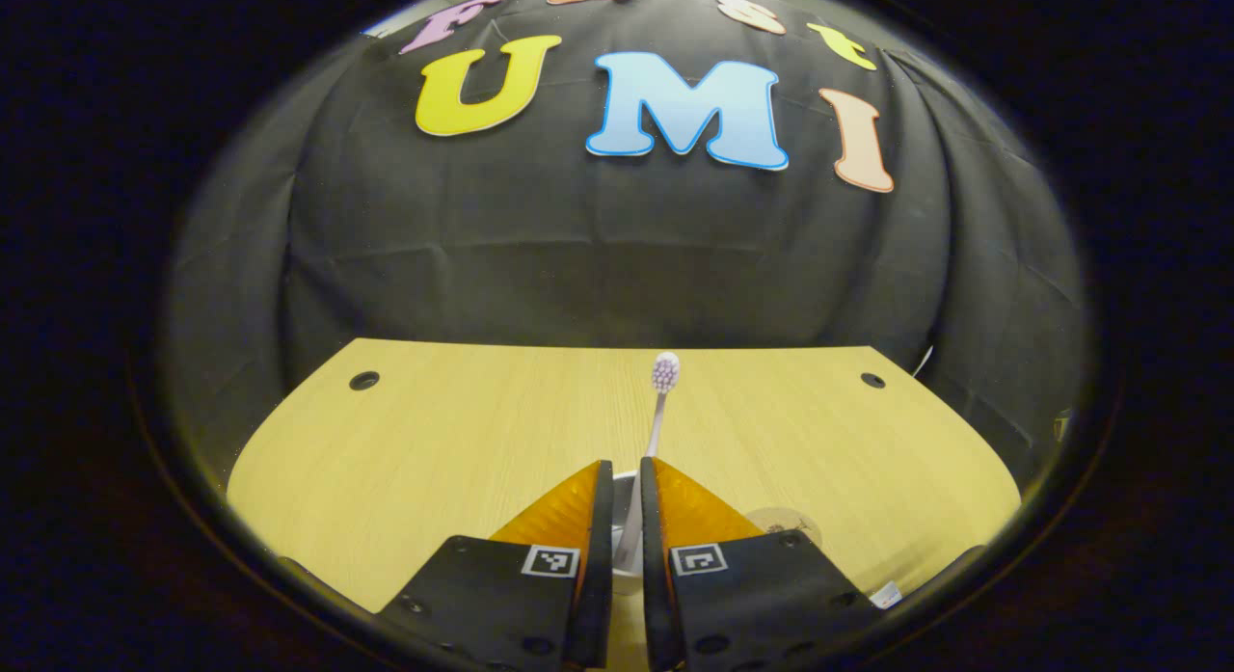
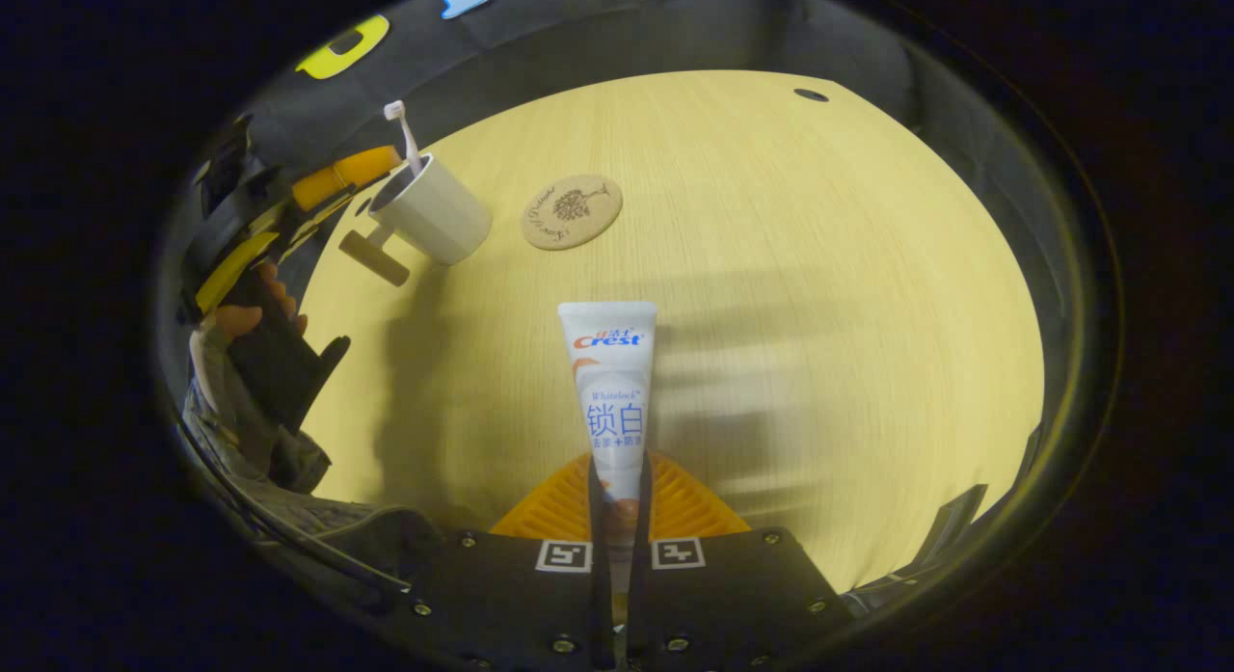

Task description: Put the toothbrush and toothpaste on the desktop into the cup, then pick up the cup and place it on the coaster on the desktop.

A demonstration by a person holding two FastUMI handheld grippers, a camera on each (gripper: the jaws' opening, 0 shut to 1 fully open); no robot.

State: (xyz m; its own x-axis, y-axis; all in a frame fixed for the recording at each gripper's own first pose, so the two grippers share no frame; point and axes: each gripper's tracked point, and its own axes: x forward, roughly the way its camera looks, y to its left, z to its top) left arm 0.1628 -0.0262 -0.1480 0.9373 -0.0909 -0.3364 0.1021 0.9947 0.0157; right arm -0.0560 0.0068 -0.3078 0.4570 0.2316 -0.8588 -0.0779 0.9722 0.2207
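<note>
The toothbrush [image 1: 659, 402] stood upright between the nearly closed fingers of the left gripper [image 1: 627, 503], handle down in the white cup [image 2: 431, 209] — whether the pads actually pressed it could not be told. The right gripper [image 2: 617, 498] was clamped on the toothpaste [image 2: 609, 383], holding it above the desk [image 2: 819, 267]. The cup stood near the desk's far edge with the round coaster [image 2: 571, 211] just beside it, apart — pale wood, two cable holes, black cloth behind.
</note>
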